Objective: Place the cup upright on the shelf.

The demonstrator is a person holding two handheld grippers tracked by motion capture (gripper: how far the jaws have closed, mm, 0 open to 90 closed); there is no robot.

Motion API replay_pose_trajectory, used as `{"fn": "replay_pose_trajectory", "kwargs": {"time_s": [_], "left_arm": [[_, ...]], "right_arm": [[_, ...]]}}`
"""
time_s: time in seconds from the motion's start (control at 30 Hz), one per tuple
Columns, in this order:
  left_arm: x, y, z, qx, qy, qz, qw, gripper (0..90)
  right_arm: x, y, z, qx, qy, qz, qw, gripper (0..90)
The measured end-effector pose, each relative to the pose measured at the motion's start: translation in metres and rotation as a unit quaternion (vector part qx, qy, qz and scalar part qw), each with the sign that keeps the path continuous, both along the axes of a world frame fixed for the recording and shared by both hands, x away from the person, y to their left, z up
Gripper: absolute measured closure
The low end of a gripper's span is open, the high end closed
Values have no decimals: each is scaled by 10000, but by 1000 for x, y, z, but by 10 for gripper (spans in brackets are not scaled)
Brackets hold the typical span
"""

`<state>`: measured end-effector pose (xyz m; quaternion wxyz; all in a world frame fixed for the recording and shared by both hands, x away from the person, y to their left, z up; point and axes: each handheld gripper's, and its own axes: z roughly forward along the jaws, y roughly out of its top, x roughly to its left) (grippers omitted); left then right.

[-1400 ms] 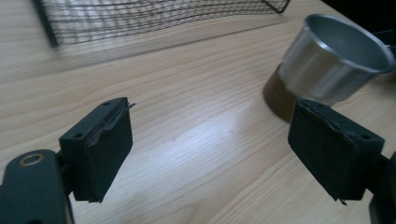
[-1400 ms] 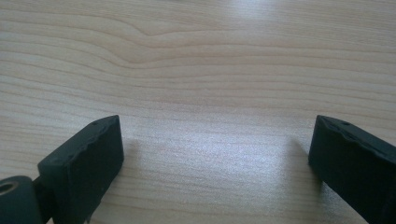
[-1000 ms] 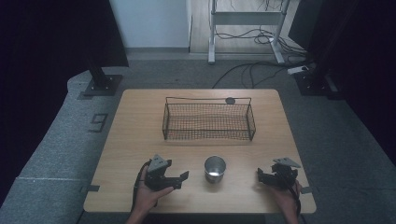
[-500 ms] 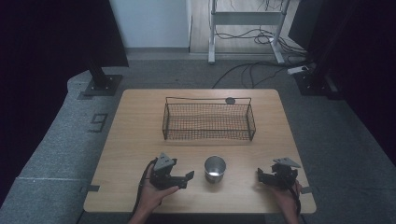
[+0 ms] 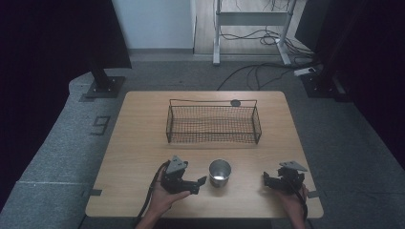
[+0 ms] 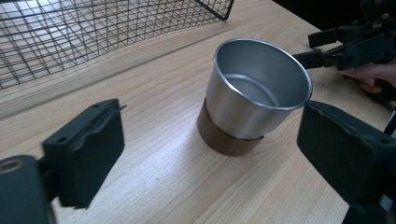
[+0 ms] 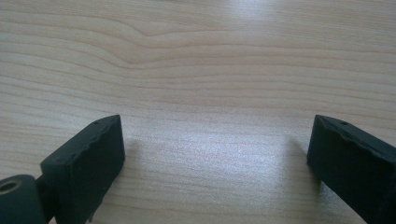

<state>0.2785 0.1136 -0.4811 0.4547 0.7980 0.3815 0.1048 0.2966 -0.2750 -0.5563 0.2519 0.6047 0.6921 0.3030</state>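
Observation:
A shiny metal cup [image 5: 219, 172] [image 6: 254, 95] with a brown base band stands upright and empty near the table's front middle. My left gripper [image 5: 199, 182] [image 6: 212, 154] is open just left of the cup, its jaws wide apart and the cup a short way ahead of them, untouched. My right gripper [image 5: 266, 179] [image 7: 215, 149] is open near the front right of the table, pointing down at bare wood with nothing between its jaws. It also appears far off as the right gripper [image 6: 322, 46] beyond the cup.
A black wire basket [image 5: 213, 138] [image 6: 93, 42] stands empty at the table's middle back. A small dark round disc [image 5: 235, 102] lies behind it. The wooden table [image 5: 143, 143] ends close behind my hands.
My left gripper has moved right, closer to the cup, and turned toward it. The right gripper has stayed in place.

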Motion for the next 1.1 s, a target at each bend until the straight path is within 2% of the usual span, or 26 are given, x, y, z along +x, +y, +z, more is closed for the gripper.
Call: {"fn": "replay_pose_trajectory", "kwargs": {"time_s": [0.67, 1.1], "left_arm": [[7, -20, -1, 68, 46, -145, 9999, 11], [13, -44, -6, 159, 92, -274, 9995, 1]], "right_arm": [[0, 0, 0, -4, 3, -4, 10000, 41], [0, 0, 0, 0, 5, -7, 10000, 42]]}}
